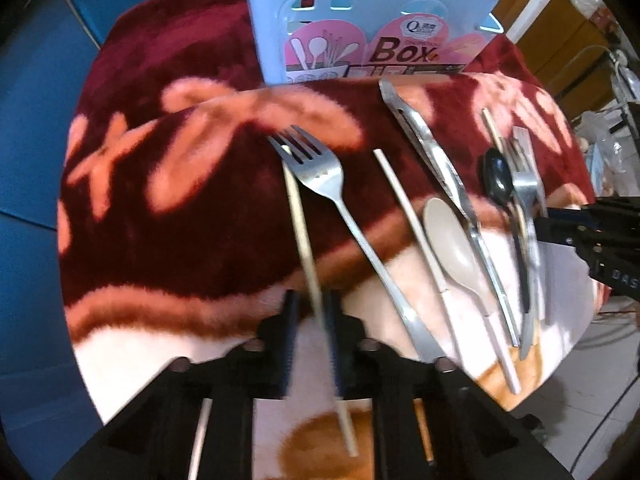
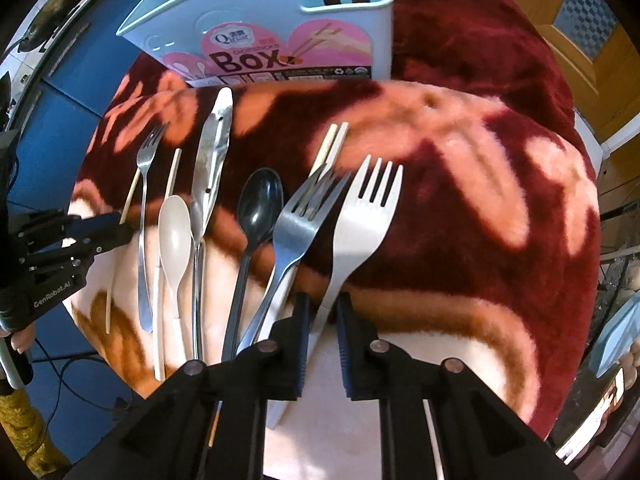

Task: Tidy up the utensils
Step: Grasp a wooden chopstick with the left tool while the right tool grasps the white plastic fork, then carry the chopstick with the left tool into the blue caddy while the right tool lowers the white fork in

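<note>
The chopstick (image 1: 304,236) blurs between the left gripper (image 1: 312,304) fingers, pinched. Right gripper (image 2: 322,312) fingers pinch the white fork (image 2: 360,224), its handle hidden; both lie before the box (image 2: 280,40).

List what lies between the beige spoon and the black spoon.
The metal tongs, lengthwise beside the beige spoon and left of the black spoon; the right wrist view shows it best.

The top of the pale blue utensil box (image 1: 372,12) runs out past the upper edge in both views. The chopstick (image 1: 304,232) smears into blur where it passes between the left gripper (image 1: 312,340) fingers. The white fork (image 2: 368,216) loses its handle behind the right gripper (image 2: 322,340). Small print on the box label is unreadable. Two chopsticks (image 2: 330,148) vanish under a steel fork (image 2: 300,220).
</note>
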